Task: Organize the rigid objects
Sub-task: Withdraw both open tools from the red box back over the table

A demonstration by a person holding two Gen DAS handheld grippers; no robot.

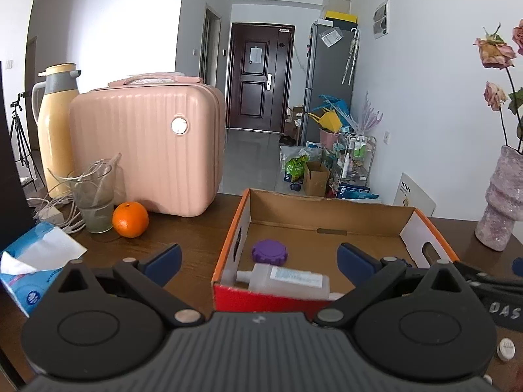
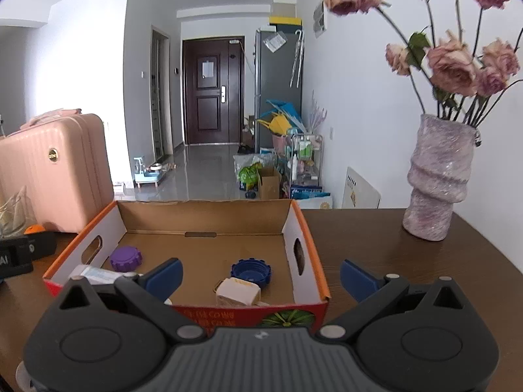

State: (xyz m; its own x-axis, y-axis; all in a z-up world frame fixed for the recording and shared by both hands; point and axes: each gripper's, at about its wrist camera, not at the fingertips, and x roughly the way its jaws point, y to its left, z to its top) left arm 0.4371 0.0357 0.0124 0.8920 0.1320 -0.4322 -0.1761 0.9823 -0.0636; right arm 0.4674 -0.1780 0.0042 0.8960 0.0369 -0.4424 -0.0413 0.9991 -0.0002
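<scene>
Both grippers hover low at the near edge of the table, facing the open cardboard box. Left gripper: jaws spread wide, nothing between the blue pads. Right gripper: likewise wide open and empty.

Box contents:
- purple cap, far-left corner of the floor, lying flat.
- clear plastic bottle, on its side along the near-left wall, nozzle pointing left.
- blue ribbed cap, centre-right, open side up.
- small cream carton, just near of the blue cap and seemingly touching it.

Handling, as judged: all four look light and stiff. Caps are low; the ribbed rims should give the pads purchase, so grip across the diameter. The bottle is smooth and round, may roll or slip; take it across the mid-body. The carton has flat faces, an easy pinch, though thin card could dent under a hard squeeze.

Room to move: box walls are fairly low; approach from above is open. Far half of the floor is bare. The bottle sits tight to the near wall, so little space for a finger there.

Outside the box: orange and glass cup to the left, in front of a pink case; tall vase to the right, breakable, well apart from the box. The bare tabletop between box and vase is the freest lane.
</scene>
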